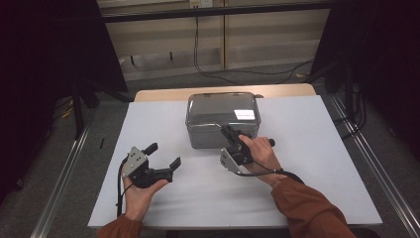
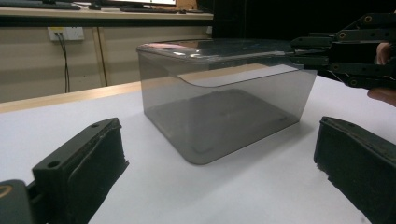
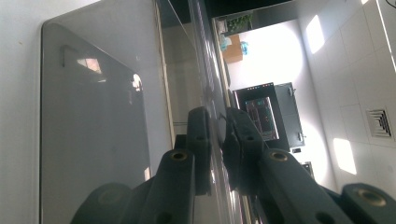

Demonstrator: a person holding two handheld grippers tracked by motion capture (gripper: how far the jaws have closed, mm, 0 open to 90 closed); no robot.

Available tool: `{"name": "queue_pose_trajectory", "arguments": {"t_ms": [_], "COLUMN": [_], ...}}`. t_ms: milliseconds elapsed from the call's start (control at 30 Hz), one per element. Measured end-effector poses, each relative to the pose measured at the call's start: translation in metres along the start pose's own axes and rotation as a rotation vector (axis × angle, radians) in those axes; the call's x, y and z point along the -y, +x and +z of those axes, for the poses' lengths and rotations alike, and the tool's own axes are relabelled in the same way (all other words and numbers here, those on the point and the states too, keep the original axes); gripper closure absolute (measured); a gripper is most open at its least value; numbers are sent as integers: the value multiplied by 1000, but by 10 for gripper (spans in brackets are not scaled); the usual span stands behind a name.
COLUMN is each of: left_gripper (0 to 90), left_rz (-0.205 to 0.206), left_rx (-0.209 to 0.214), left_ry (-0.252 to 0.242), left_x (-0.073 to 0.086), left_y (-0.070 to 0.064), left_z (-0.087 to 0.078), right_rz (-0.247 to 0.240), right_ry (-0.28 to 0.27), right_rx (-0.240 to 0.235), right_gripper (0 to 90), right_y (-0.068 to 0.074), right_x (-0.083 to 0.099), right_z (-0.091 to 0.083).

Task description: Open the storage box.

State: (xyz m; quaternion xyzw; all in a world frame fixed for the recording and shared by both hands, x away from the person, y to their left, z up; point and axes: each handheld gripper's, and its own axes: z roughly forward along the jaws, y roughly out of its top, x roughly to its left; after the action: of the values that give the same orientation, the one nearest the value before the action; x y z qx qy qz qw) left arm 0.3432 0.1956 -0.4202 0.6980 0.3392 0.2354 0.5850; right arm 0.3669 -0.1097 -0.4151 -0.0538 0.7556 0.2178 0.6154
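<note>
Smoky translucent box with a lid sits on the white table, toward the far middle, just short of the bare wooden strip at the table's back edge. Right claw is at the near front rim of the box, held by the right hand, rust-orange sleeve coming in from bottom right. In the right gripper view the right claw has its jaws closed down onto the thin edge of the lid, one jaw each side of it, pads pressed to the plastic; box side wall runs along the left of that view, camera rolled sideways so ceiling and a monitor show at right. Left claw is well apart from the box, near-left on the table, held low in the left hand, jaws spread wide with nothing between them. Left gripper view looks straight at the box across bare table, its own two black jaws far apart at the bottom corners, left claw holding nothing. Same view shows the right claw coming in from the right at lid height, touching the lid corner. Box looks empty, dark floor seen through the wall. A cable trails from each gripper toward the person.
</note>
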Motion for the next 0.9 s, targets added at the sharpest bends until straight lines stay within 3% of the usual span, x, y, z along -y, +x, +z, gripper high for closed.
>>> {"name": "queue_pose_trajectory", "arguments": {"t_ms": [100,300,633,733,833,900], "left_gripper": [16,18,18,21,25,24], "left_rz": [18,-4,1,16,2,16], "left_rx": [-4,-13,-11,-24,-14,-2], "left_ry": [-11,-23,-61,-47,-47,-48], "left_x": [-3,-5,-17,-16,-16,-18], "left_y": [2,6,10,13,15,15], "left_z": [4,11,22,28,32,35], "right_rz": [2,7,12,20,24,20], "right_ry": [-1,1,-5,-5,-3,-5], "right_rx": [0,6,2,-4,0,4], "right_gripper": [813,813,809,805,804,804], "right_y": [-2,-5,-8,-9,-11,-13], "right_x": [0,-1,-1,-1,-1,-1], "right_z": [0,1,1,2,2,3]}}
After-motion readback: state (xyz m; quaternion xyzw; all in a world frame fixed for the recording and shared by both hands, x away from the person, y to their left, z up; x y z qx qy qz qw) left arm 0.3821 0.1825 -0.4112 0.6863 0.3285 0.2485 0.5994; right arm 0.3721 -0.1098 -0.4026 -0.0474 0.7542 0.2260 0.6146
